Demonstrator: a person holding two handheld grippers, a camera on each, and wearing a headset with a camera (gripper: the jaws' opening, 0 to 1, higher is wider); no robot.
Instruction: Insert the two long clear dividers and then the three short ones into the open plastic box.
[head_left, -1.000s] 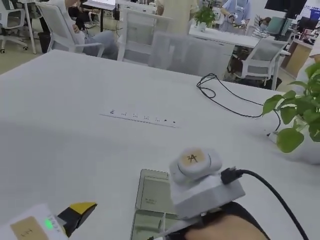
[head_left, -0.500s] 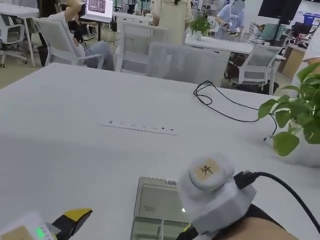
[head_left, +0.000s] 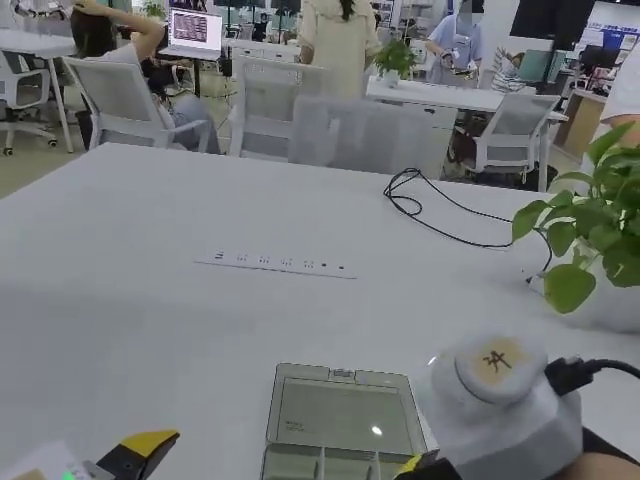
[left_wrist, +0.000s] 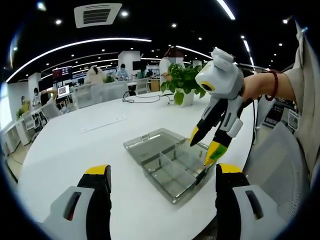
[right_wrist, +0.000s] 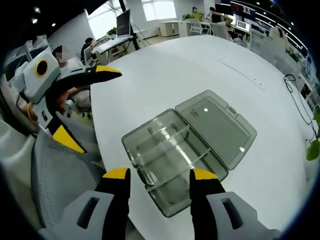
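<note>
Now the right gripper (right_wrist: 160, 176) is drawing aside from the open box (right_wrist: 216, 125), jaws parted and carrying nothing.
Clear dividers (right_wrist: 167, 145) are standing crossed inside, just ahead of those jaws, so inserting is looking nearly done; the left gripper (left_wrist: 160, 172) is hovering, jaws wide and empty.

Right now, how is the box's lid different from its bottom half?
The lid is shallow and bare inside; the bottom half is deeper and split by clear dividers. The bottom half is nearer the right gripper than the lid. Both are clear greyish plastic, lying open on the table.
</note>
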